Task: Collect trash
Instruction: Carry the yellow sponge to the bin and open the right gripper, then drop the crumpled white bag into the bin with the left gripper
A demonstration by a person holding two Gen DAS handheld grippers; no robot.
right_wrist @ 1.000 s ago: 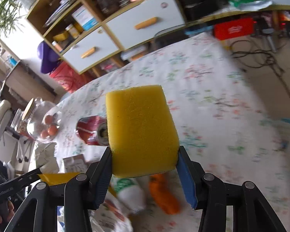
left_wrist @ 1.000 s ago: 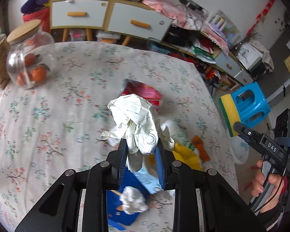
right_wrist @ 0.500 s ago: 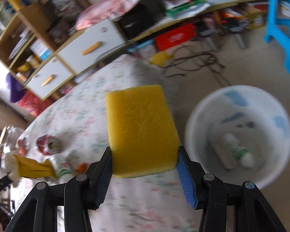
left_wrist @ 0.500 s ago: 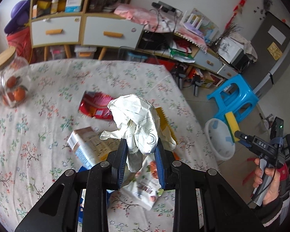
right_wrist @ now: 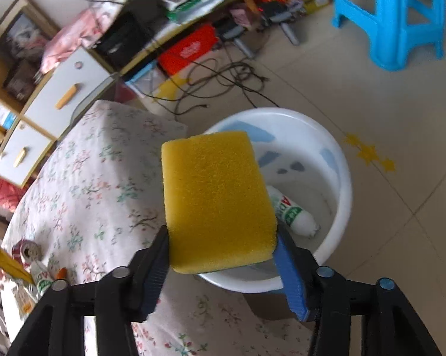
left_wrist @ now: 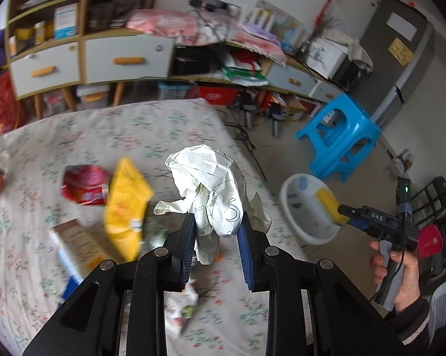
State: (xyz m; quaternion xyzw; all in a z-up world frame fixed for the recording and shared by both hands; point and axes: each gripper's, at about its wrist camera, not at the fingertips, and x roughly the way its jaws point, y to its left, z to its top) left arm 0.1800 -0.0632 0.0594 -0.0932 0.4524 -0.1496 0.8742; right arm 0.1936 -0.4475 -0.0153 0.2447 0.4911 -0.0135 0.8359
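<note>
My left gripper (left_wrist: pixel 217 222) is shut on a crumpled white paper (left_wrist: pixel 211 178) and holds it above the flowered table (left_wrist: pixel 134 136), near the table's right edge. My right gripper (right_wrist: pixel 223 237) holds a yellow sponge (right_wrist: pixel 214 195) over the white bucket (right_wrist: pixel 338 154) on the floor. Its jaws are opening, with the sponge still touching both pads. A white and green bottle (right_wrist: pixel 291 213) lies in the bucket. In the left wrist view the right gripper (left_wrist: pixel 341 212) and the sponge (left_wrist: pixel 327 204) hang over the bucket (left_wrist: pixel 291 195).
On the table lie a yellow bag (left_wrist: pixel 125 204), a red packet (left_wrist: pixel 83 184), a carton (left_wrist: pixel 80 243) and other scraps. A blue stool (right_wrist: pixel 392 14) stands on the tiled floor behind the bucket. Cables and cluttered shelves run along the wall.
My right gripper carried the sponge from over the table to above the bucket. My left gripper moved toward the table's right edge with the paper still in it.
</note>
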